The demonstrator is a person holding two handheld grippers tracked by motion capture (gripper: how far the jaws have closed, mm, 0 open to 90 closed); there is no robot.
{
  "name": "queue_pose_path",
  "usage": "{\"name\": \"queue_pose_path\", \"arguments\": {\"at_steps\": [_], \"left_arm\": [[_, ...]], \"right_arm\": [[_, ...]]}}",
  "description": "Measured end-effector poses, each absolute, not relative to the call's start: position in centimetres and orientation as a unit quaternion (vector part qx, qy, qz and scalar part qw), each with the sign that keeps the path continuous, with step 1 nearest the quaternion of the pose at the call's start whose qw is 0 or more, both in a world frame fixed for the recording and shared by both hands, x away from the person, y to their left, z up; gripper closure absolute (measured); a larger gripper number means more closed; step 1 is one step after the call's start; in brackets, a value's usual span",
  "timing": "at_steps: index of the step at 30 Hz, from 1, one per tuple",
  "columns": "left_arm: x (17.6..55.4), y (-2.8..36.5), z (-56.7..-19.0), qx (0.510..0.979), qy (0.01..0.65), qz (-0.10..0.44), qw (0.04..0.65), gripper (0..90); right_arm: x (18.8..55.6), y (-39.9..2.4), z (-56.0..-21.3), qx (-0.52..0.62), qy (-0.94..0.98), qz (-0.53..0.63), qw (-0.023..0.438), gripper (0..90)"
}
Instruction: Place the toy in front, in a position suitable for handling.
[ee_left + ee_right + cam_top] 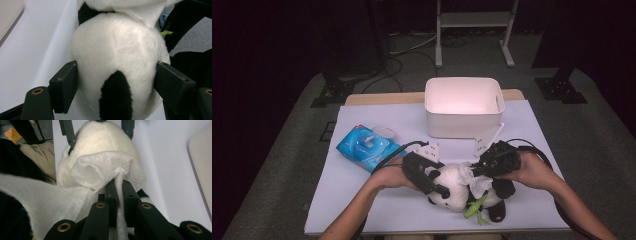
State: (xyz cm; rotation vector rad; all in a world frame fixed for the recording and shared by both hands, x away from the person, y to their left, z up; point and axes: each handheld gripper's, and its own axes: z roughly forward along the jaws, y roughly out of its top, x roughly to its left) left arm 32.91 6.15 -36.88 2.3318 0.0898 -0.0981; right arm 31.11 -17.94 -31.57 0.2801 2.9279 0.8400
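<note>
We are steadying the plush panda (460,187) at the table's near edge, its soft head clasped by the left gripper (116,82). The right gripper (119,192), clenched on a limp wet wipe (105,171), is wiping the yielding, light fur

Panda's (117,62) face hidden; wipe (100,170) cut off

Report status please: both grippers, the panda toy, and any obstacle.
Left gripper clamped on plush panda's head. Right gripper shut on white wipe, laid against the panda. Nothing in the way; white bin stands behind.
</note>
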Motion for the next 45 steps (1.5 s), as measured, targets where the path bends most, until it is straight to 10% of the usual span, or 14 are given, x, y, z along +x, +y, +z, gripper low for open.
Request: {"name": "queue_pose_path", "arguments": {"at_steps": [45], "left_arm": [[32.9,6.1,-36.7,0.921,0.032,-0.036,0.387,23.5]], "right_arm": [[27.3,-27.9,-31.8,0.175,0.922,0.342,0.055,83.8]]}}
